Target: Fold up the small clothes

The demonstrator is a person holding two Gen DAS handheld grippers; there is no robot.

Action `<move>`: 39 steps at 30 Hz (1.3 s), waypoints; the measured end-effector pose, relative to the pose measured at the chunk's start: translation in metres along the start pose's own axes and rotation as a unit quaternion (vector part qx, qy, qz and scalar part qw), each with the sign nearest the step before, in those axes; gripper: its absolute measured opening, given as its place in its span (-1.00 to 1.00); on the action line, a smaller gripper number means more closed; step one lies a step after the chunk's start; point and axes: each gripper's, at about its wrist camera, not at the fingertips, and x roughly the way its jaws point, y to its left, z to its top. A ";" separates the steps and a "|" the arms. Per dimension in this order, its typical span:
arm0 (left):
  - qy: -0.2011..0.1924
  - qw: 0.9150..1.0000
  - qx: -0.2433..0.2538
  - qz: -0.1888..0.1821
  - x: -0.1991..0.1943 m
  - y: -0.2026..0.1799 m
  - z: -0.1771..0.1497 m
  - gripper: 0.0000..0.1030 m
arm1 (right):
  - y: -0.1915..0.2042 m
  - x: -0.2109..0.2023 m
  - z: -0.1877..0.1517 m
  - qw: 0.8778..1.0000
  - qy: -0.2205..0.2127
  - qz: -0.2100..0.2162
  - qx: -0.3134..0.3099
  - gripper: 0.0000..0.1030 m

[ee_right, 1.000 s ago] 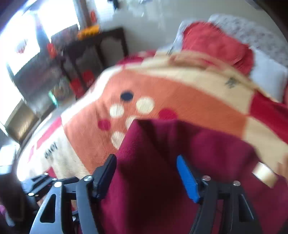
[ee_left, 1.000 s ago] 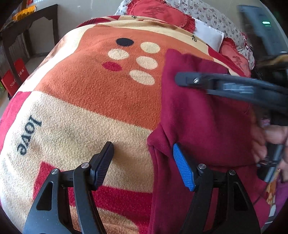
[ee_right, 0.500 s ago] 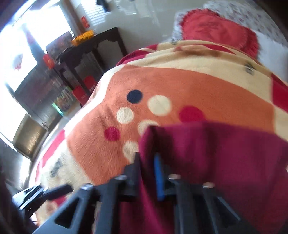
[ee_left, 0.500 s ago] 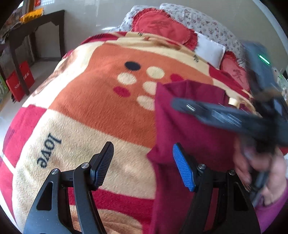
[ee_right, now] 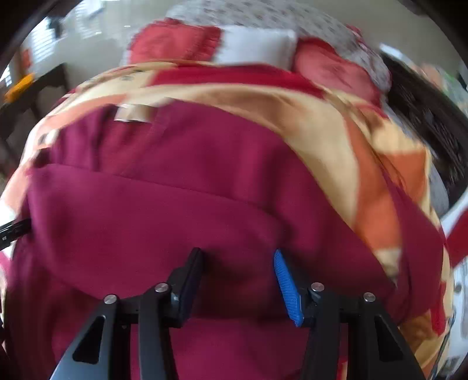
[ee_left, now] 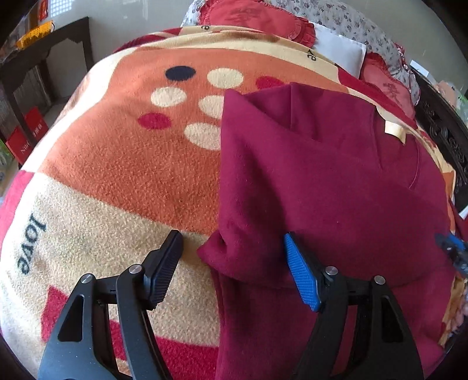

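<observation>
A bed fills both views, covered by a fleece blanket (ee_left: 122,163) in orange, cream and red blocks, with round dots in cream, red and dark blue and the word "love" printed near its left edge. On the right half of the blanket lies a dark red garment (ee_left: 327,190), spread mostly flat with one layer folded over another, so that a fold edge runs across it in the right wrist view (ee_right: 181,204). Its left corner bunches into a small lump just ahead of the left gripper. At the head of the bed sit red cushions (ee_left: 251,14) against a flowered grey cover, with a white pillow (ee_left: 339,49) between them. A dark wooden side table (ee_left: 44,58) stands off the bed's left side, with red boxes on the floor under it. The left gripper (ee_left: 231,266) hovers low over the garment's left edge with its jaws wide apart and nothing between them; its black finger is over bare blanket and its blue finger over the red cloth. The right gripper (ee_right: 238,280) is also spread open and empty, both fingers above the garment; that view is blurred. A small beige label (ee_left: 395,133) shows near the garment's far edge.
</observation>
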 end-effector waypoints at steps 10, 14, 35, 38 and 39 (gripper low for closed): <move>-0.001 1.000 -0.002 -0.003 -0.031 -0.017 -0.009 0.40 | 0.014 -0.002 -0.018 1.000 0.007 0.019 0.006 0.01; -0.005 1.000 0.023 0.002 -0.040 -0.031 -0.021 0.40 | 0.009 -0.020 -0.022 0.999 0.007 0.032 0.026 0.01; 0.012 0.999 0.052 0.002 -0.014 -0.067 -0.032 0.41 | -0.048 -0.076 -0.032 0.996 -0.050 0.023 0.076 0.18; 0.012 0.998 0.054 0.002 -0.012 -0.069 -0.031 0.44 | -0.092 -0.078 -0.013 0.992 -0.050 -0.063 0.093 0.32; 0.012 0.998 0.054 0.001 -0.012 -0.069 -0.031 0.44 | -0.100 -0.075 -0.007 0.992 -0.046 -0.072 0.094 0.33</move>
